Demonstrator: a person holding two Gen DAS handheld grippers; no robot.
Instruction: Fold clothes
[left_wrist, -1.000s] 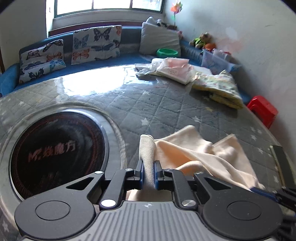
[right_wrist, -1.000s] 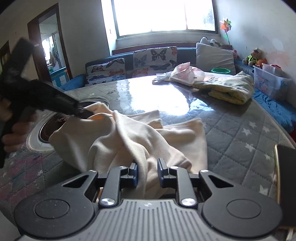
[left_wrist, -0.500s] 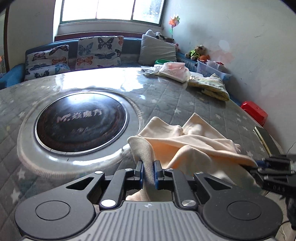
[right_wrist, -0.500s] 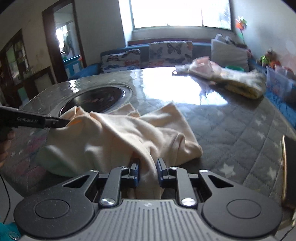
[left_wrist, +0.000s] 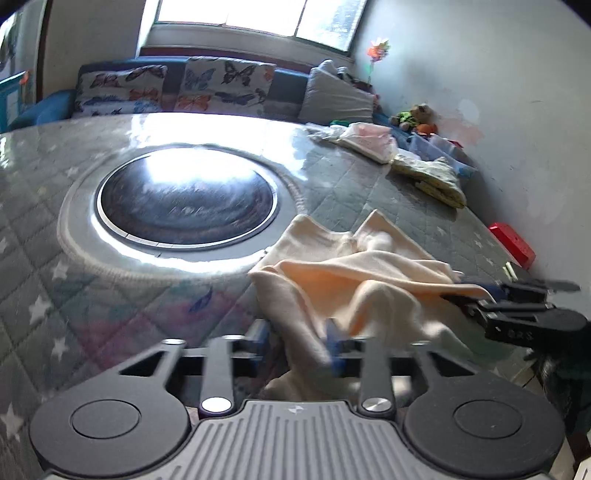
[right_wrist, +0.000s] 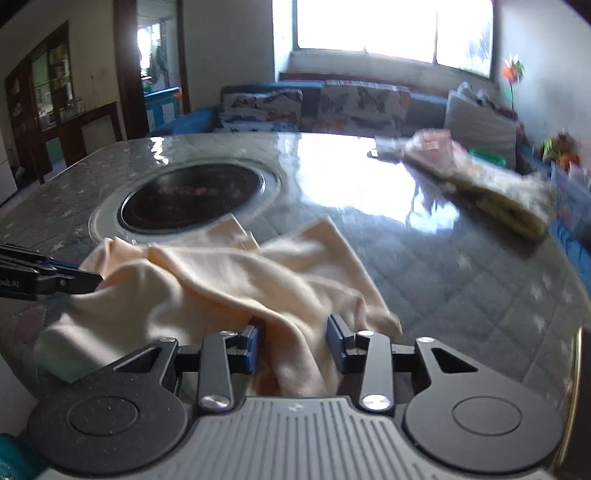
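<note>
Both my left gripper (left_wrist: 297, 341) and my right gripper (right_wrist: 294, 341) have their jaws apart, with folds of the cream garment (right_wrist: 221, 280) lying loose between them, bunched at the near edge of the quilted table (right_wrist: 461, 266), probably released for re-gripping.

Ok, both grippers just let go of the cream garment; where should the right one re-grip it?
Judging by its pose, take the raised fold of the cream garment lying between the open right gripper fingers, coming straight in from the table's near edge; that ridge stands off the quilted table.
</note>
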